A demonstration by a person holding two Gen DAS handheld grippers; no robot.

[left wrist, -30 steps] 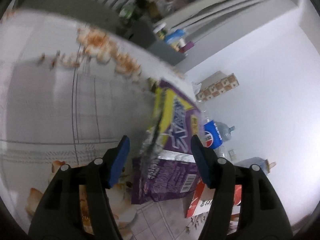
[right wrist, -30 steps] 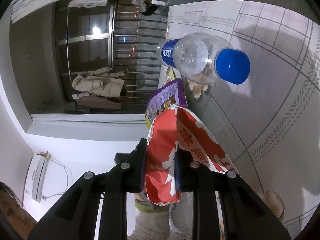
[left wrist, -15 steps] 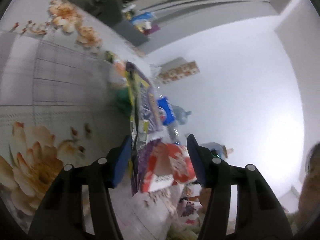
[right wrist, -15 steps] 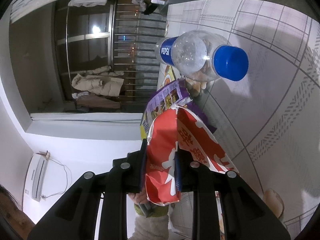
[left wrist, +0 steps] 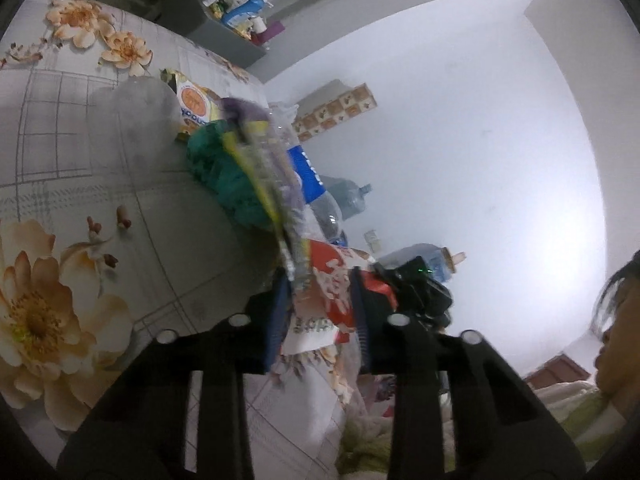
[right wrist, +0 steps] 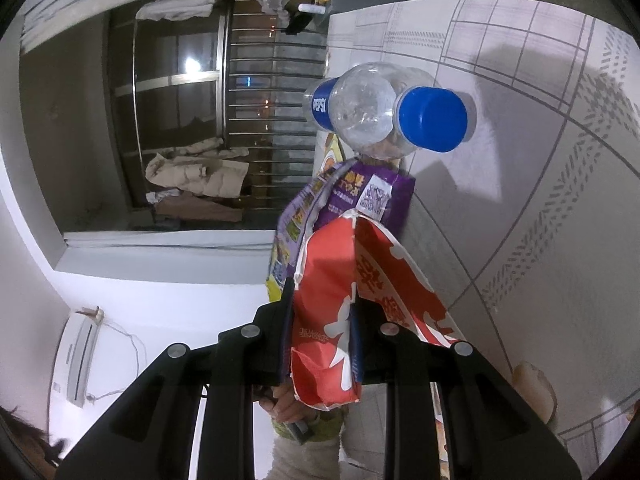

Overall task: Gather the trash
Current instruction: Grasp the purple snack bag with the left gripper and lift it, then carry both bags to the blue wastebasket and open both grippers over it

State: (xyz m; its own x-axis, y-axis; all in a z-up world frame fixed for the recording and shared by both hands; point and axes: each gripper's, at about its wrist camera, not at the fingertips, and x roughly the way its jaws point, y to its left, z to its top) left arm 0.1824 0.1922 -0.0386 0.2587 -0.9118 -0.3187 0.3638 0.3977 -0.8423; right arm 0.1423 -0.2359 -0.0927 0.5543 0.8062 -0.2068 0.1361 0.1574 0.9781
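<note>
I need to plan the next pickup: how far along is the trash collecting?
In hand: the right gripper is clamped on the red-and-white snack bag; the left gripper has just been closing on the purple snack wrapper beside it. Left on the floral tablecloth: clear blue-capped Pepsi bottle, green crumpled bag, orange-and-white packet. No bin is visible.

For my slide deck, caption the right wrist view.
Right gripper shut on a red wrapper, with a purple packet and plastic bottle beyond.

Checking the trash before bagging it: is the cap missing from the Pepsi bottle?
No, the Pepsi bottle lying on the table has its blue cap on, plain in the right wrist view.
</note>
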